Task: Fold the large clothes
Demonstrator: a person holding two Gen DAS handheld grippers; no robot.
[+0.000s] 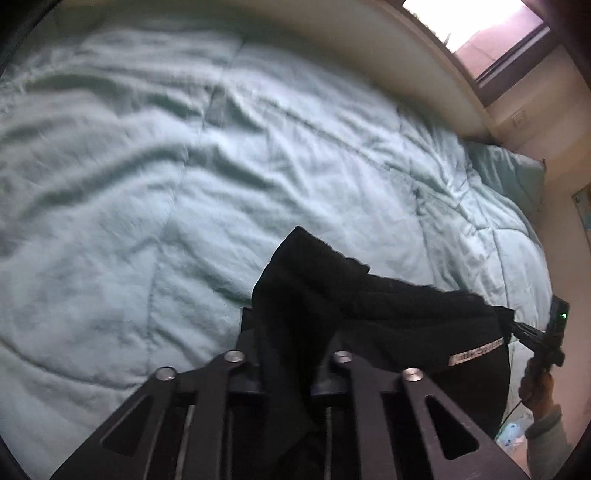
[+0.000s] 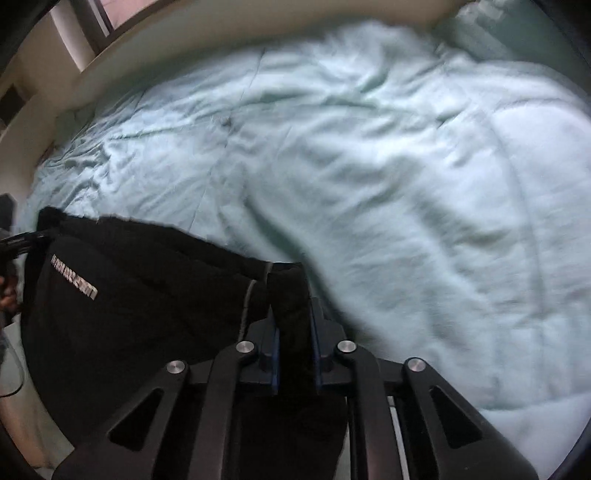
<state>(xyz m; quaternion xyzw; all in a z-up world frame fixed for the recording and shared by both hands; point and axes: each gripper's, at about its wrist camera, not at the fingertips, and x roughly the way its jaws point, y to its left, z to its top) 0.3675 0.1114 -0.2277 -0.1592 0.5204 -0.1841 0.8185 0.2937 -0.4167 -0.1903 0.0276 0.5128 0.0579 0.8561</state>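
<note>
A black garment (image 1: 388, 306) with a white printed label (image 1: 476, 355) hangs stretched between both grippers above the bed. In the left wrist view my left gripper (image 1: 291, 332) is shut on one bunched corner, which covers its fingertips. The far corner is pinched by my right gripper (image 1: 517, 325), which a hand (image 1: 535, 384) holds at the right edge. In the right wrist view my right gripper (image 2: 293, 299) is shut on a fold of the black garment (image 2: 129, 295), which runs left to my left gripper (image 2: 33, 236); the label (image 2: 74, 282) faces the camera.
A rumpled mint-green quilt (image 1: 184, 166) covers the whole bed below the garment. A matching pillow (image 1: 509, 173) lies at the far right by the wall. A cream bed edge (image 1: 406, 48) and a window (image 1: 480, 33) run behind it.
</note>
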